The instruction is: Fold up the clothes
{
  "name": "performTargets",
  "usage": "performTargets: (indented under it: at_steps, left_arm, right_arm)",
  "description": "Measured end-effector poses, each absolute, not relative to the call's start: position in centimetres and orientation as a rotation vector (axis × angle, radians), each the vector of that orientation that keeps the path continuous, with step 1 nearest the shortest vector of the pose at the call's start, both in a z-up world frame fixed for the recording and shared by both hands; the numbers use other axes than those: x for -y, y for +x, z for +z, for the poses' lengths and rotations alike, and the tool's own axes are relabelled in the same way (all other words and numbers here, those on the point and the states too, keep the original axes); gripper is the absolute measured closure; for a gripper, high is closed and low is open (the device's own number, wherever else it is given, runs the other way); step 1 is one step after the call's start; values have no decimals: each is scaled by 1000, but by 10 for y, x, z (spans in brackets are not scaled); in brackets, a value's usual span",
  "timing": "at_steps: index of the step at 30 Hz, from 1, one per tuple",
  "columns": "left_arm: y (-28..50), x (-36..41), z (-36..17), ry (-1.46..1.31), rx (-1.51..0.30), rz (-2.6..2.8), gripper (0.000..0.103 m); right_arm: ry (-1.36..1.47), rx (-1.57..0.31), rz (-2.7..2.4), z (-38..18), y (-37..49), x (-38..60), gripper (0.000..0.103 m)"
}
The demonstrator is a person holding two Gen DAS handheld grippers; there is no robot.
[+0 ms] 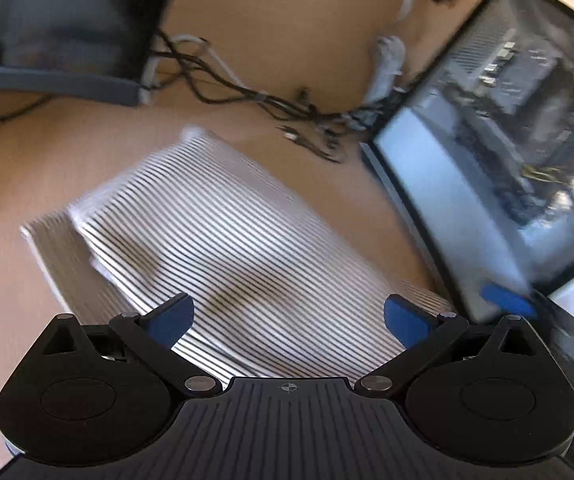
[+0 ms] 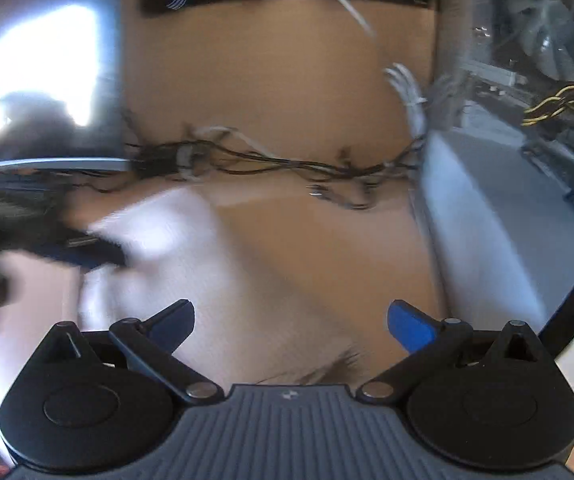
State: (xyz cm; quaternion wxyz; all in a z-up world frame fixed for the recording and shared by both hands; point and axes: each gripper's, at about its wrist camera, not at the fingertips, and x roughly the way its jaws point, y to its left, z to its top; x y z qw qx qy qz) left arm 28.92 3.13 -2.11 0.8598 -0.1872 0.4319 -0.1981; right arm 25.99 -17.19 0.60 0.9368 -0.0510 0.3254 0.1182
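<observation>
Left wrist view: the folded striped garment (image 1: 223, 240) is seen mid-frame beneath the left gripper (image 1: 289, 314), fingers spread, nothing pinched; the right gripper (image 2: 291, 320) is likewise spread.

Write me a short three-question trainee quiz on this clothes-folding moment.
1. True or false: the left tongs are shut on the striped shirt.
2. What does the shirt lie on: (a) the wooden table, (b) a chair, (c) the floor?
3. What runs across the table behind the shirt?

Key: 1. False; both the left and the right tongs are open and empty. 2. (a). 3. A tangle of cables.
</observation>
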Motion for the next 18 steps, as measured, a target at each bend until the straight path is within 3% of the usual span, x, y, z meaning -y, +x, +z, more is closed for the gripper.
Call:
performTargets:
  at_steps: [3, 8, 12, 18]
  left_arm:
    - [284, -19, -25, -397, -937, -501, 4]
    - [300, -13, -50, -372, -1025, -472, 25]
    - [321, -17, -58, -407, -1045, -474, 26]
    - [343, 2, -57, -249, -980, -493, 24]
  right_arm:
    - [-131, -726, 190, -20, 288, 172, 0]
    - [-154, -752, 126, -49, 290, 168, 0]
    - [-120, -769, 86, -53, 271, 167, 0]
    - [-118, -833, 153, -52, 238, 136, 0]
